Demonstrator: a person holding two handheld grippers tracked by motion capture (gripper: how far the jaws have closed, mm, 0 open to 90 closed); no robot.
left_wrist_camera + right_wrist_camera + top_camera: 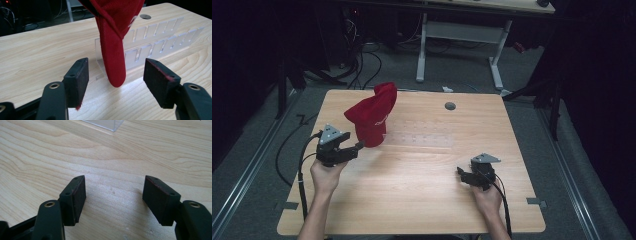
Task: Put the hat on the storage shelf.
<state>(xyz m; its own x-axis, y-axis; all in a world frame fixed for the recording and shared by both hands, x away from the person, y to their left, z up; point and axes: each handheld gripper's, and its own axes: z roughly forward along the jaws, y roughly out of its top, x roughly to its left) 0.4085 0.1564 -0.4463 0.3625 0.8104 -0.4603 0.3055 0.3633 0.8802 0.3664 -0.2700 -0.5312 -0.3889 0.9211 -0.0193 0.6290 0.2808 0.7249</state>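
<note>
Cap: red cap (373, 116) sits draped over the left end of a clear acrylic rack (422, 136) on the far-left part of the desk (422, 195); its brim (112, 55) hangs straight down, its tip just above the wood.
Rack: see-through stand with rows of slots (160, 37), upright on the desk, running rightward from under the cap.
Left gripper: left gripper (360, 145) is held just beside the cap on its near-left side, pointing at it; its jaws stand apart with nothing pressed between them.
Left gripper view: brim tip hangs beyond the gap between the two black pads (80, 80), touching neither; red lint clings to the pad edges.
Right gripper: right gripper (460, 173) rests low over the near-right part of the desk, well apart from the cap, jaws wide and empty.
Right gripper view: bare wood between its pads (160, 200), with a corner of the clear rack (105, 124) at the top edge.
Hands: left hand (326, 176) and right hand (488, 196) come in from the near edge.
Desk: light wood, a round grey grommet (450, 106) near its far edge.
</note>
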